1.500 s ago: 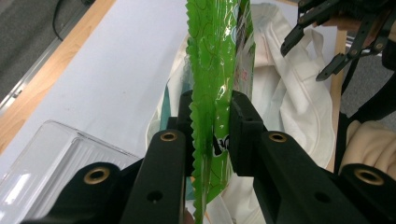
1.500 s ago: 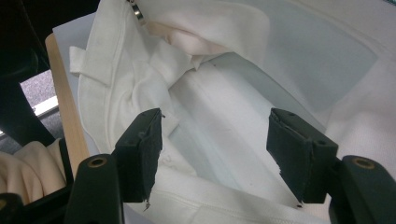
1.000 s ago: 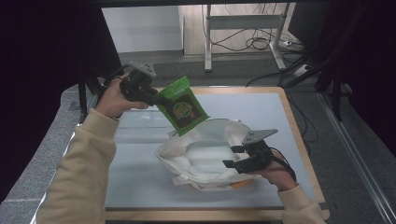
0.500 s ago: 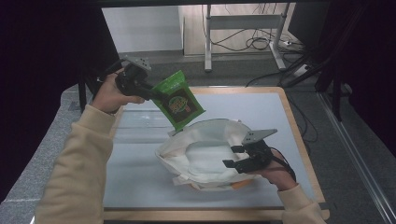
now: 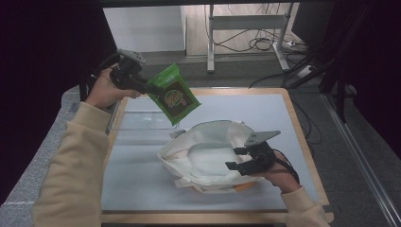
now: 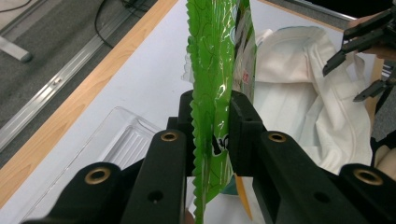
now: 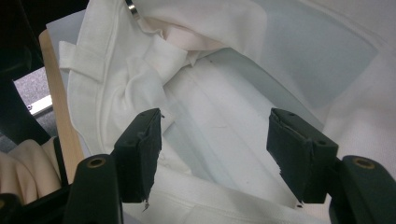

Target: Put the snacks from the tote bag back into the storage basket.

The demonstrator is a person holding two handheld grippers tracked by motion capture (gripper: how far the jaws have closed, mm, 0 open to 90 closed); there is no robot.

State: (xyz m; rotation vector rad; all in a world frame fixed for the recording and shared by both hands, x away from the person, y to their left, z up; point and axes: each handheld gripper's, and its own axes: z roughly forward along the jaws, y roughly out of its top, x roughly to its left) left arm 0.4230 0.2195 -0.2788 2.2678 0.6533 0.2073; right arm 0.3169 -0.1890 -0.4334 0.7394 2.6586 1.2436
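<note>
A green snack packet point(image 5: 174, 97) hangs in the air above the table's back left part, and my left gripper point(image 5: 150, 90) is shut on its upper edge. In the left gripper view the packet point(image 6: 217, 60) stands edge-on, squeezed between the two jaws of my left gripper point(image 6: 211, 121). A white cloth bag point(image 5: 203, 161) lies in the middle of the table with its mouth gaping. My right gripper point(image 5: 234, 158) sits at the bag's right rim. In the right gripper view this gripper point(image 7: 215, 140) stands open, its jaws wide apart over the bag's inner fabric point(image 7: 224, 93).
A clear plastic tray point(image 5: 142, 120) lies on the white table top, left of the bag and below the packet. Something orange point(image 5: 241, 187) peeks out under the bag's front edge. A wooden rim point(image 5: 307, 142) borders the table. Cables and a metal frame lie on the floor beyond.
My left gripper has carried the green packet a little up and to the left, away from the bag. The right gripper and the bag have stayed where they were.
</note>
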